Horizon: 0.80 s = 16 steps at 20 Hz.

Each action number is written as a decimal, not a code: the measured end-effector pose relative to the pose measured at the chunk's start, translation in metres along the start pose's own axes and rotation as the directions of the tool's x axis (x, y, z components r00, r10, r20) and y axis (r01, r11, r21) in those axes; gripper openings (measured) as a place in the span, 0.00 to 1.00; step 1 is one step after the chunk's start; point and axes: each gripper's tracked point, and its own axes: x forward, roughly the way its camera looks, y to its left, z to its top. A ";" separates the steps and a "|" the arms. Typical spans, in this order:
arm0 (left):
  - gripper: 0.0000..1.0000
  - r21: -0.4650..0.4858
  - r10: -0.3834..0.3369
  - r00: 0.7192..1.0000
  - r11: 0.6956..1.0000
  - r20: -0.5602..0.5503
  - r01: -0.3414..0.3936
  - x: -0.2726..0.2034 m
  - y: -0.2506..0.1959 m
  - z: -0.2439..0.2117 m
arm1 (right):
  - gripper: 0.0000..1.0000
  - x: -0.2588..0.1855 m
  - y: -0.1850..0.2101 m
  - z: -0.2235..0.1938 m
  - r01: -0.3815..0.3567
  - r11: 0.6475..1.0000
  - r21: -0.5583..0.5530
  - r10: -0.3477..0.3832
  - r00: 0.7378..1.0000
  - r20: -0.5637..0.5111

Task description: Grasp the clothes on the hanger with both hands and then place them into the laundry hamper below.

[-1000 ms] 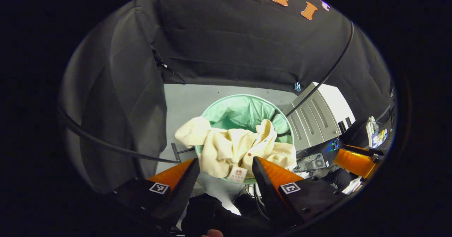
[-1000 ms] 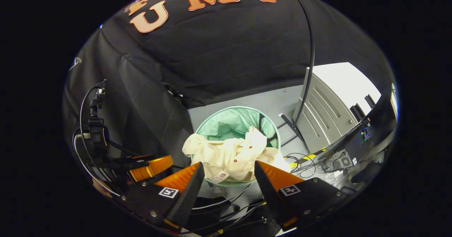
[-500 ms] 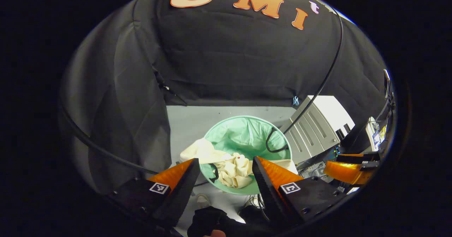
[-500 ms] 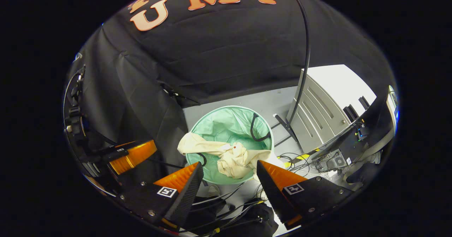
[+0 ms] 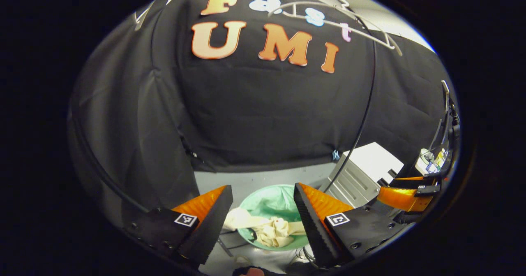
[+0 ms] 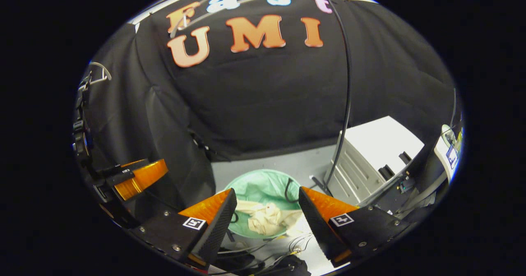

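The cream garment (image 5: 269, 228) (image 6: 267, 220) lies crumpled in the round green laundry hamper (image 5: 269, 200) (image 6: 257, 185), one part draped over its left rim. My left gripper (image 5: 261, 222) is open, well above the hamper, nothing between its fingers. My right gripper (image 6: 265, 224) is open too, likewise raised above the hamper. The bare white hanger (image 5: 328, 21) (image 6: 230, 0) hangs at the top against the black cloth. The right gripper (image 5: 404, 195) appears off to the right in the left gripper view; the left gripper (image 6: 137, 177) appears at the left in the right gripper view.
A white cabinet (image 5: 365, 173) (image 6: 374, 156) stands right of the hamper on the grey floor (image 6: 283, 165). A black rack pole (image 5: 365, 103) (image 6: 347, 95) runs down beside it. Loose cables (image 6: 263, 253) lie on the floor in front of the hamper.
The garment has dropped from the rim deeper into the hamper. Both grippers have risen and tilted up, so the hamper looks smaller and lower and the hanger has come into view.
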 end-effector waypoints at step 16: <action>0.97 -0.056 0.032 0.909 0.998 0.415 -0.010 -0.103 0.001 0.157 | 0.94 -0.162 0.000 0.181 0.007 1.000 -0.028 0.009 0.849 0.528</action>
